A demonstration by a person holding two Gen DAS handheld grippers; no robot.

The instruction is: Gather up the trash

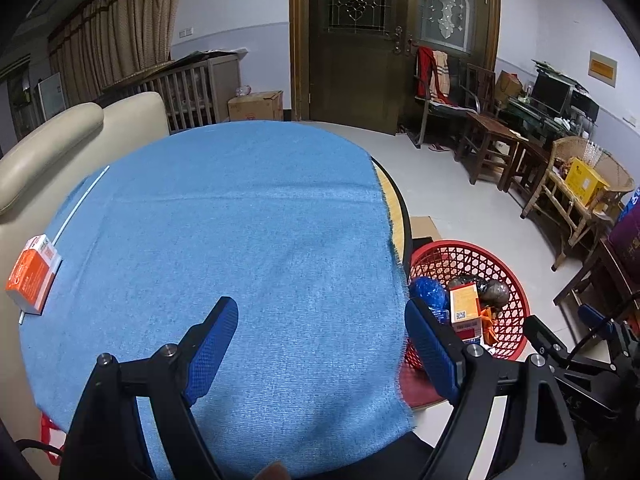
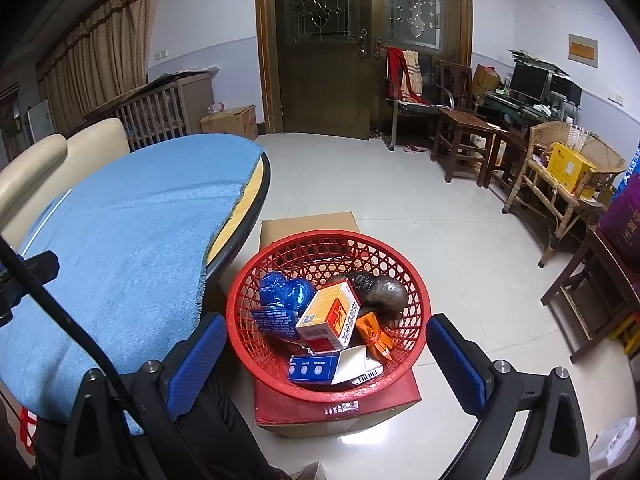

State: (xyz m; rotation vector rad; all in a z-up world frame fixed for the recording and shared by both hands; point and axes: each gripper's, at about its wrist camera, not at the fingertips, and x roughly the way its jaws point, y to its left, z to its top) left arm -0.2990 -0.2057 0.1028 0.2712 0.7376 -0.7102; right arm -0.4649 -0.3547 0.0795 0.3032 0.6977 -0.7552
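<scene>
Looking at the layout: red mesh basket (image 2: 328,312) sits on a cardboard box (image 2: 336,408) on the floor, tucked right against the edge of the round worktop (image 2: 256,188). My read is it's raised on the box so the rim sits closer to worktop height and drops are short.

Basket already holds most of the trash: orange-and-white carton (image 2: 328,316) lying tilted on top, blue crumpled bag (image 2: 284,292) at its left, dark bag (image 2: 380,292) behind, flat blue box (image 2: 314,368) at the near rim, orange wrapper (image 2: 374,336) at right.

One item is still out: an orange-and-white box (image 1: 34,274) at the far left edge of the left wrist view, lying on the blue cloth (image 1: 240,240) next to a thin white strip (image 1: 80,204). Rest of the cloth looks bare.

Left gripper (image 1: 320,344): jaws spread wide, nothing between them, held low over the near part of the cloth and pointing across the worktop. The box is well off to its left, so I'd expect a swing left before any grasp.

Right gripper (image 2: 326,360): also wide open and empty, hovering above the near rim of the basket, angled down into it. Looks like a release pose, though nothing shows a drop.

Judgement: nearly done, one box to go.
</scene>
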